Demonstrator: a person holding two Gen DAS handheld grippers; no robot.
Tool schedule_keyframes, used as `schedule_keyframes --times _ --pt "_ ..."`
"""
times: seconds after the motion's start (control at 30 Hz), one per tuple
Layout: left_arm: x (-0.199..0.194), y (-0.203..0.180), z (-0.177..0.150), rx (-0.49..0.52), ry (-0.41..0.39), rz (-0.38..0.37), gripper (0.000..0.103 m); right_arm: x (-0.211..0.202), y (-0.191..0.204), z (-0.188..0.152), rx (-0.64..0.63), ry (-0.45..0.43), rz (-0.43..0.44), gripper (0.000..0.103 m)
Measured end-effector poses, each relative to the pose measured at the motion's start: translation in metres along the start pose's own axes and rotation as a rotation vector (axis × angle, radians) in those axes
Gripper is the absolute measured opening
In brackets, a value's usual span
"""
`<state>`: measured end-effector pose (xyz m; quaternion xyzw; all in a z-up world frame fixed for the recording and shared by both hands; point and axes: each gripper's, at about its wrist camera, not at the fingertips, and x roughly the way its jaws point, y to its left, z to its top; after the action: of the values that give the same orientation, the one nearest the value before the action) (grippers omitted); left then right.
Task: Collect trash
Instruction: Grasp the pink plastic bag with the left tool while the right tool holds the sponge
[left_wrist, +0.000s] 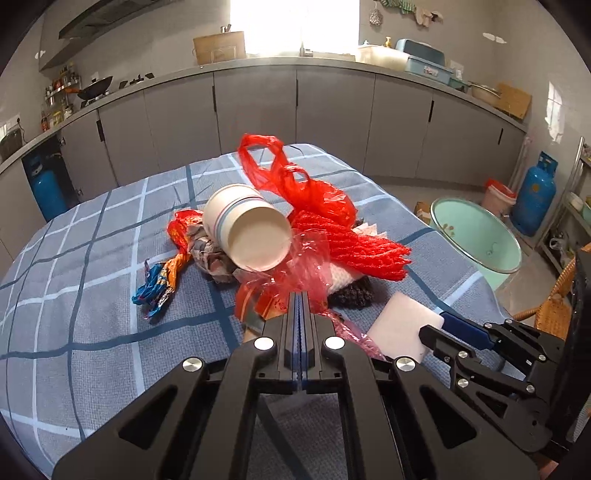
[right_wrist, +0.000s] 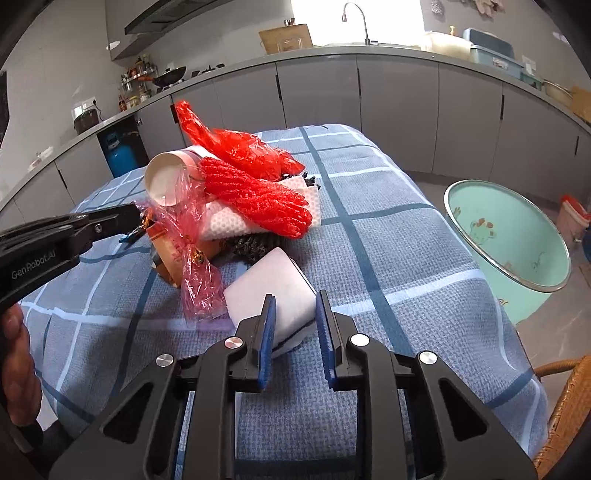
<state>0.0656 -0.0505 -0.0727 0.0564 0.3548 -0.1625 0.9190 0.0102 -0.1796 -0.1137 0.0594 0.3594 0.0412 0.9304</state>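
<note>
Both tools differ — right tool (right_wrist: 293, 295) open around foam block (right_wrist: 269, 284), left tool (left_wrist: 300, 295) closed.

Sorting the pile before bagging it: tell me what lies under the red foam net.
Under the red foam net lies a white dotted cloth, and below that a black knitted mesh. The paper cup leans beside it. Anything deeper is covered.

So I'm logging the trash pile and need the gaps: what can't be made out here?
- Left gripper: shut, grip on pink cellophane hidden, left view.
- White foam block: near edge hidden by right gripper, right view.
- Dark mesh: mostly buried under trash, both views.
</note>
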Motion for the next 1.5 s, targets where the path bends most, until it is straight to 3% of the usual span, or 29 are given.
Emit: schedule_keyframes --times 0.03,0.07,0.1,0.13,0.33,0.4,0.53,0.63,0.73,0.87,0.93,1.2,1.27,1.33,1.37,1.5 --pt "0.001 0.002 0.000 -0.008 0.002 0.007 0.005 -0.001 -0.001 0.000 0.005 -0.006 0.001 0.035" --pt "0.002 0.006 0.000 -0.024 0.009 0.003 0.010 -0.002 -0.001 0.001 0.011 -0.012 0.007 0.054" --pt "0.003 0.008 0.000 -0.037 0.016 0.000 0.033 -0.003 -0.002 0.001 0.016 -0.020 0.007 0.065" --pt "0.003 0.009 0.000 -0.046 0.011 0.005 0.056 -0.004 -0.002 0.000 0.019 -0.031 0.003 0.066" --pt "0.013 0.007 0.004 -0.058 0.017 0.002 0.063 0.015 -0.002 0.000 -0.014 0.005 -0.018 0.064" --pt "0.020 0.004 0.005 -0.058 0.031 0.001 0.065 0.021 0.001 0.000 -0.031 0.012 0.001 0.048" --pt "0.039 -0.001 0.007 -0.057 0.056 0.016 0.061 0.018 -0.001 -0.002 -0.025 0.014 0.035 0.045" --pt "0.050 -0.004 0.007 -0.069 0.083 -0.002 0.037 0.014 -0.007 -0.007 -0.002 0.013 0.049 0.044" --pt "0.046 -0.007 0.006 -0.053 0.071 -0.008 0.024 0.011 -0.008 -0.008 0.005 0.005 0.053 0.044" --pt "0.034 -0.007 0.003 -0.037 0.063 -0.023 0.024 0.007 -0.006 -0.008 0.001 -0.002 0.050 0.043" --pt "0.027 -0.007 0.003 -0.028 0.051 -0.020 0.023 0.002 -0.006 -0.008 0.002 -0.009 0.047 0.031" --pt "-0.014 -0.005 0.010 0.000 -0.033 -0.009 0.023 -0.006 -0.006 -0.008 0.003 -0.016 0.039 0.025" --pt "-0.023 -0.005 0.013 0.011 -0.058 0.003 0.023 -0.008 -0.005 -0.007 0.003 -0.025 0.037 0.029" --pt "-0.028 -0.004 0.015 0.016 -0.074 0.016 0.023 -0.011 -0.004 -0.005 -0.001 -0.046 0.029 0.046" --pt "-0.030 -0.005 0.015 0.024 -0.082 0.028 0.023 -0.012 -0.004 -0.005 -0.001 -0.055 0.030 0.061" --pt "-0.026 -0.006 0.013 0.036 -0.074 0.048 0.023 -0.006 -0.001 -0.005 -0.027 -0.045 0.016 0.064"
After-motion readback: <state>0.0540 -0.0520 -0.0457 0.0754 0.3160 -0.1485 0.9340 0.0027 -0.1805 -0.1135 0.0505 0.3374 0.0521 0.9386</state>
